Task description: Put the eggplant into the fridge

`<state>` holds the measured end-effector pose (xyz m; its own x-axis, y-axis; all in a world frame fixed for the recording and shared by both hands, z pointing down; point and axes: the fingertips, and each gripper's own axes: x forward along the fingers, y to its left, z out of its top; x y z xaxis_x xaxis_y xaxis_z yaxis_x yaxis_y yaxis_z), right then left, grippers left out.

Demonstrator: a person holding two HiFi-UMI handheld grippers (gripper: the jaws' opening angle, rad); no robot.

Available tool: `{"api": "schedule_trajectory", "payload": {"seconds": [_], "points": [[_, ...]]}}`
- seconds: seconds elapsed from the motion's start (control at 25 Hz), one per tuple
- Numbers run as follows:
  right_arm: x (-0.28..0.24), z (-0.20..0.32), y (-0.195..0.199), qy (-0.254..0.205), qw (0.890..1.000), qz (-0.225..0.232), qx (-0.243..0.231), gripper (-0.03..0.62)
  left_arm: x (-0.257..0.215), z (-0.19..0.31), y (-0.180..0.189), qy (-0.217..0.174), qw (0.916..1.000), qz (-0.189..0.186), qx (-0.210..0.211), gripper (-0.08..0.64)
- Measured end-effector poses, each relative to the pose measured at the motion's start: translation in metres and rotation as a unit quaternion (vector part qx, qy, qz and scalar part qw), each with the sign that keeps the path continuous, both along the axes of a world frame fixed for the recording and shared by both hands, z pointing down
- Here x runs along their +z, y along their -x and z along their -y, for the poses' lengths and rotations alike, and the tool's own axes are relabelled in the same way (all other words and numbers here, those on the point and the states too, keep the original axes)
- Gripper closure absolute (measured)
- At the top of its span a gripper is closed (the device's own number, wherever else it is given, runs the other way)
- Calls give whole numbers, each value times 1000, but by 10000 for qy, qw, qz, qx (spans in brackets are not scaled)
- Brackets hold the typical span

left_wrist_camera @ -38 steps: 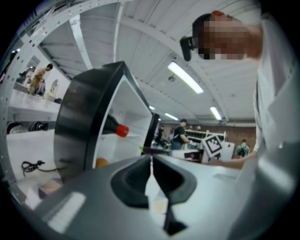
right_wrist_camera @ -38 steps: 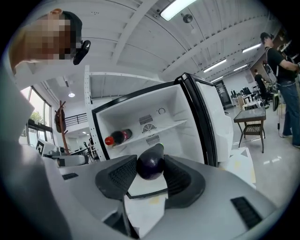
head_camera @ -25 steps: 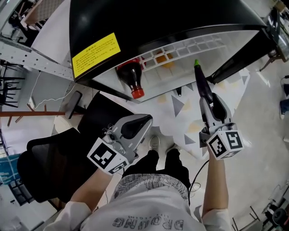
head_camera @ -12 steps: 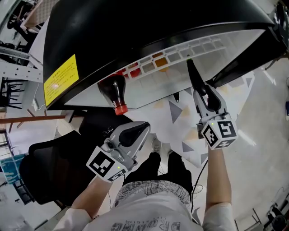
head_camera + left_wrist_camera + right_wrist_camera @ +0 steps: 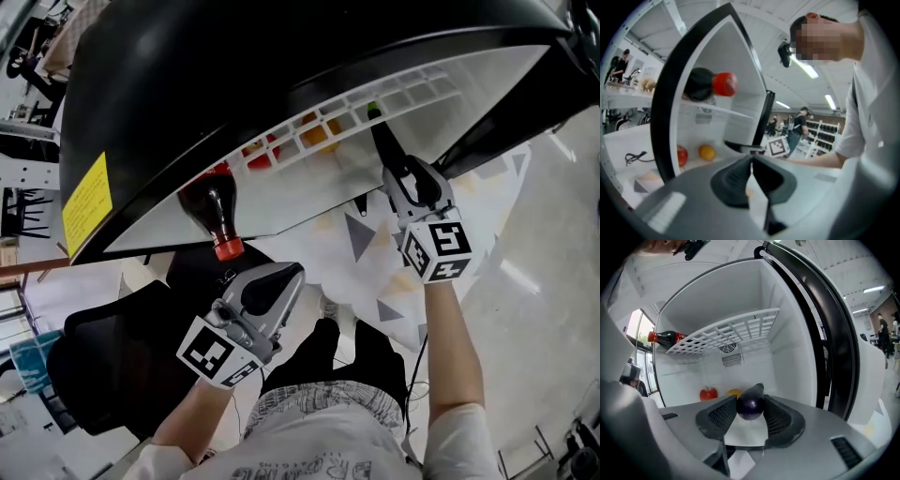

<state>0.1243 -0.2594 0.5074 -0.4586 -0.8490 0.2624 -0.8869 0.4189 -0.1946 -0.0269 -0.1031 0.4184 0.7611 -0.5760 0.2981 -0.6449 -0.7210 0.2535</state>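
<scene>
The dark purple eggplant (image 5: 751,405) with its green stem is clamped between the jaws of my right gripper (image 5: 750,409), stem end pointing into the fridge. In the head view the eggplant (image 5: 383,142) reaches under the white wire shelf (image 5: 375,105) at the mouth of the open black fridge (image 5: 281,56), held out by the right gripper (image 5: 395,173). My left gripper (image 5: 287,281) hangs lower, away from the fridge, shut with nothing in it. Its jaws meet in the left gripper view (image 5: 751,169).
A cola bottle (image 5: 666,338) with a red cap (image 5: 228,250) lies on the wire shelf (image 5: 727,331). A red apple (image 5: 708,393) and an orange (image 5: 734,392) sit on the fridge floor at the back. A black office chair (image 5: 112,366) stands at lower left.
My right gripper has carried the eggplant forward, from in front of the fridge to its opening under the wire shelf. The left gripper has barely moved.
</scene>
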Motion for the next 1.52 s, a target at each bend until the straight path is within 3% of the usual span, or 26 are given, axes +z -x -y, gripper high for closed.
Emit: {"api": "schedule_trajectory", "payload": {"seconds": [0.68,1.52], "points": [[37,40,-1,109,9983,-565,118,417,17,4,-11,182,9998,19,74,545],[67,50,2,371,9931,-1113,70,414,27,4,-14,281,9996,39,81,545]]}}
